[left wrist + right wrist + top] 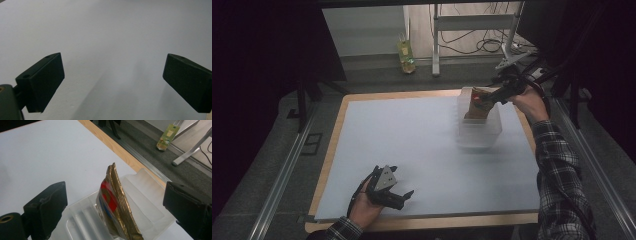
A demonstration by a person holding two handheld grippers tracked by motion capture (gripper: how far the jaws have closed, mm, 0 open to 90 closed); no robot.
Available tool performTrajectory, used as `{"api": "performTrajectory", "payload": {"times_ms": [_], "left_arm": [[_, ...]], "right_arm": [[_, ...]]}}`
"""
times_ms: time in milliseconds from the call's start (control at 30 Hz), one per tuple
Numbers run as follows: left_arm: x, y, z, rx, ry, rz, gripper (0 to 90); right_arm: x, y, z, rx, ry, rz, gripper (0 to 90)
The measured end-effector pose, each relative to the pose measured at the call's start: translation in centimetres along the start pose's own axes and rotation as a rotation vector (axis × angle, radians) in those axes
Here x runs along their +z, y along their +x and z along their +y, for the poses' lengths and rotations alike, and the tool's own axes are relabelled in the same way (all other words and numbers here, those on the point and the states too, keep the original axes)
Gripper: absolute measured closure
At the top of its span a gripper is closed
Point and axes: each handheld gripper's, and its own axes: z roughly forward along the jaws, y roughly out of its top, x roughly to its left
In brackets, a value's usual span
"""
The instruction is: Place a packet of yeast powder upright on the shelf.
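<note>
Your right hand (528, 101) is stretched to the far right part of the table, forearm in a plaid sleeve (557, 165) running up the right edge. It holds the right gripper (113, 202) just above a clear plastic bin (482, 132) that stands on the white table sheet (412, 145). The jaws are spread wide, one on either side of a gold snack packet (117, 207) with a red and blue label, and neither jaw touches it. The packet stands on edge inside the bin, leaning a little, its top rising above the rim.

Your left hand (364, 207) rests at the near left of the table, close to the front edge, well apart from the bin. The left gripper (113, 80) points across the sheet with its grey three-cornered plate on top — its jaws are wide apart too, with bare white surface between them.

Around the work: a wooden table border (334, 145) frames the sheet, and grey floor rails run along both sides. Beyond the far edge a small yellow-green bottle (406, 56) stands on the floor, near a metal frame leg (436, 45) and loose cables — nothing lies on the sheet between your two hands
</note>
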Motion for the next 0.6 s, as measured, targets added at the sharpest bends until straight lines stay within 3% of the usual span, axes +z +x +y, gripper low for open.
{"api": "performTrajectory", "payload": {"times_ms": [100, 200, 300, 600], "left_arm": [[0.0, 0.0, 0.0, 0.002, -0.006, 0.001, 3.5], [-0.3, 0.0, 0.0, -0.008, -0.074, -0.053, 2.3], [-0.7, -0.1, 0.1, -0.007, -0.122, -0.072, 2.0], [-0.5, -0.1, 0.1, 0.005, -0.09, -0.053, 1.8]], "right_arm": [[-0.4, 0.3, -0.1, -0.002, 0.008, -0.015, 5.0], [-0.8, 0.6, -0.1, -0.009, 0.001, -0.022, 4.9], [-1.3, 0.9, -0.1, -0.022, 0.013, -0.044, 4.9], [-2.3, 2.0, -0.9, -0.015, -0.011, -0.033, 4.7]]}}
